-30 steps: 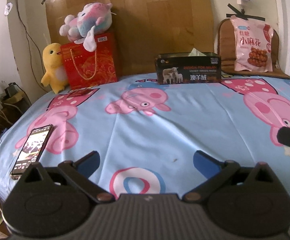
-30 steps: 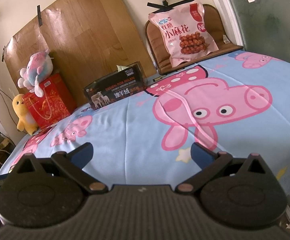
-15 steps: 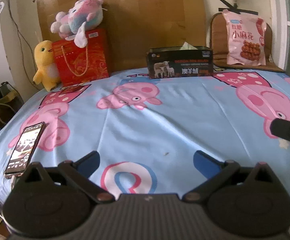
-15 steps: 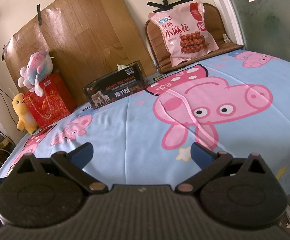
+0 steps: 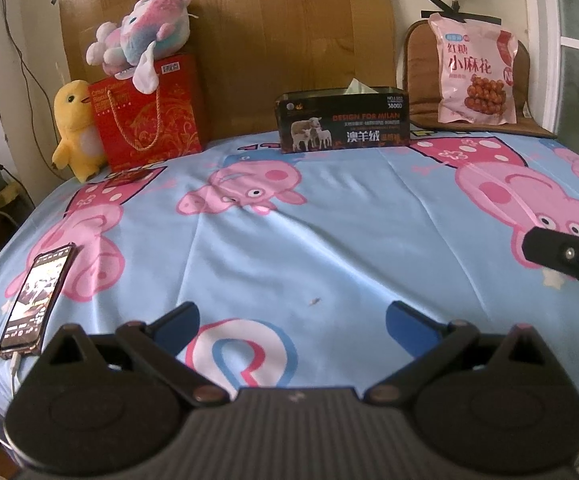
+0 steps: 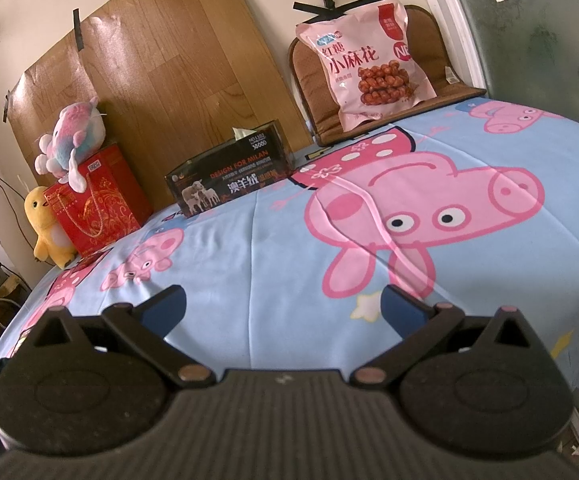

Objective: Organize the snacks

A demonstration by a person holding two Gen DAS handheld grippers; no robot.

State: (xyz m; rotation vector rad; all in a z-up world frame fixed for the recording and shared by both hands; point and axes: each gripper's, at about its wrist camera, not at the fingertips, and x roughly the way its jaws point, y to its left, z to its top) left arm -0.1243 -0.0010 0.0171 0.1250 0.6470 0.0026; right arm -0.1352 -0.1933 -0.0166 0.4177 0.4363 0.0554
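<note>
A pink snack bag (image 5: 474, 77) with red Chinese lettering leans upright on a brown cushion (image 5: 417, 92) at the far right of the table; it also shows in the right wrist view (image 6: 373, 64). My left gripper (image 5: 291, 314) is open and empty, low over the near edge of the blue cartoon-pig tablecloth (image 5: 329, 240). My right gripper (image 6: 283, 304) is open and empty over the near right of the cloth (image 6: 289, 260). Part of the right gripper's body (image 5: 565, 254) shows at the right edge of the left wrist view.
A dark tissue box (image 5: 343, 122) stands at the back middle. A red gift bag (image 5: 147, 118) with a pastel plush (image 5: 141, 42) on top and a yellow duck plush (image 5: 75, 130) stand at the back left. A phone (image 5: 39, 294) lies at the near left edge.
The left gripper's view has shifted a little left and up, bringing the snack bag further into frame. The right gripper has barely moved. Both stay open.
</note>
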